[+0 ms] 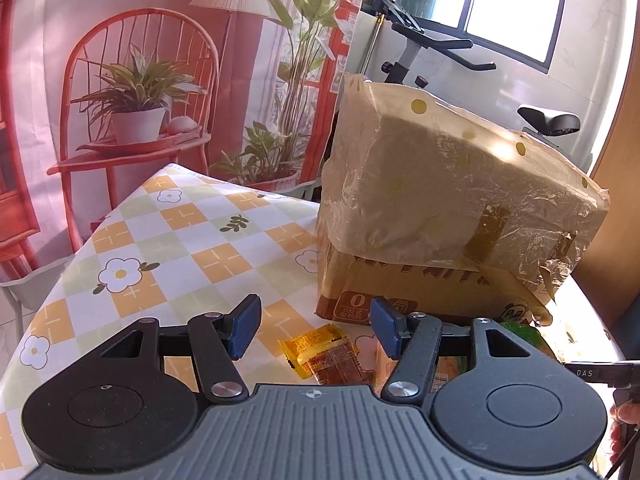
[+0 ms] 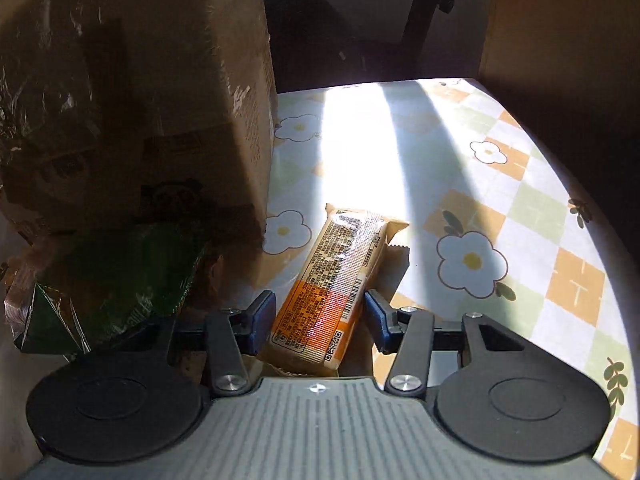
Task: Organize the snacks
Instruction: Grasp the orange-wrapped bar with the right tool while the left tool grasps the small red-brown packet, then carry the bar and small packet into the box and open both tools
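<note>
Sunlit floral tabletop (image 2: 472, 184), taped cardboard box (image 1: 440, 208) ahead of you.
Your right tongs (image 2: 320, 318) straddle the orange snack bar (image 2: 336, 284), pads apart, not pressing; your left tongs (image 1: 316, 326) gape above a small orange packet (image 1: 324, 354).

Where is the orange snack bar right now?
In the right wrist view, the orange snack bar lies on the flowered tablecloth between the open right tongs, just right of the cardboard box.

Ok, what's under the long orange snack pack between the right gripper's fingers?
The floral tablecloth, and another wrapper's crimped edge poking out beneath the orange snack pack. The rest of that wrapper is covered.
</note>
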Demonstrator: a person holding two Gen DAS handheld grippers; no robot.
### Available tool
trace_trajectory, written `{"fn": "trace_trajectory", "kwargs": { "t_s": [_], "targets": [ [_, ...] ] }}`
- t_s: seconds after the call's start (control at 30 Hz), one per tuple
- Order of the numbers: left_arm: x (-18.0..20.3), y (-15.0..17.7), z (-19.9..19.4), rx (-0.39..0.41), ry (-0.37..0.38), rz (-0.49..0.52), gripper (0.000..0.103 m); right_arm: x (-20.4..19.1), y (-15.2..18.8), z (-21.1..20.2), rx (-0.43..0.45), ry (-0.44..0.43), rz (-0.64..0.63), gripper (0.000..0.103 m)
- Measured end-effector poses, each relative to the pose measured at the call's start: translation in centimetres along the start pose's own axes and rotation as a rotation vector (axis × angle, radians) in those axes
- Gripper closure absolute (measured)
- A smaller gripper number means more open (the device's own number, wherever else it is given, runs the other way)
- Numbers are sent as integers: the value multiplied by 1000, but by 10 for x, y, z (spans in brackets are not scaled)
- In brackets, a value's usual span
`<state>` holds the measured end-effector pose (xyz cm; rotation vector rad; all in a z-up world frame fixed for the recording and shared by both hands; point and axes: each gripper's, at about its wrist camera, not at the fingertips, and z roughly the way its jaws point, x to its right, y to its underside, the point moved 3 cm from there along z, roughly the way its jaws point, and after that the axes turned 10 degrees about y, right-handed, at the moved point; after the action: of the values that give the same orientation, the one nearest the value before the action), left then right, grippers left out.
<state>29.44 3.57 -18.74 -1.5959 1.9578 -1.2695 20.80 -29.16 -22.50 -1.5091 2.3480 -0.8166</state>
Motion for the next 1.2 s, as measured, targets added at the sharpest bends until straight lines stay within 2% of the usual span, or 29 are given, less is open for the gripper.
{"fn": "trace_trajectory", "kwargs": {
  "t_s": [0.13, 0.3, 0.43, 0.7, 0.87, 0.97, 1.03, 1.2],
  "targets": [
    [-16, 14, 14, -50, -2, -45, 41, -7, 6, 6, 17, 11, -56, 61],
    [-27, 31, 33, -105, 1, -90, 48, -15, 14, 3, 17, -16, -87, 63],
    [-26, 38, 54, -125, 7, -103, 48, -23, 24, -5, 29, -67, -129, 63],
    [-4, 50, 89, -159, -64, -42, 47, -34, 32, -7, 40, -109, -147, 63],
    [1, 53, 93, -136, -131, -16, 45, -34, 33, -4, 54, -111, -156, 63],
    [3, 55, 91, -139, -148, 16, 57, -35, 34, -4, 58, -117, -151, 63],
    [-1, 57, 84, -138, -129, 16, 63, -33, 35, -5, 60, -122, -145, 63],
    [-18, 61, 58, -131, -84, -46, 64, -30, 37, -7, 60, -132, -138, 64]
  ]
}}
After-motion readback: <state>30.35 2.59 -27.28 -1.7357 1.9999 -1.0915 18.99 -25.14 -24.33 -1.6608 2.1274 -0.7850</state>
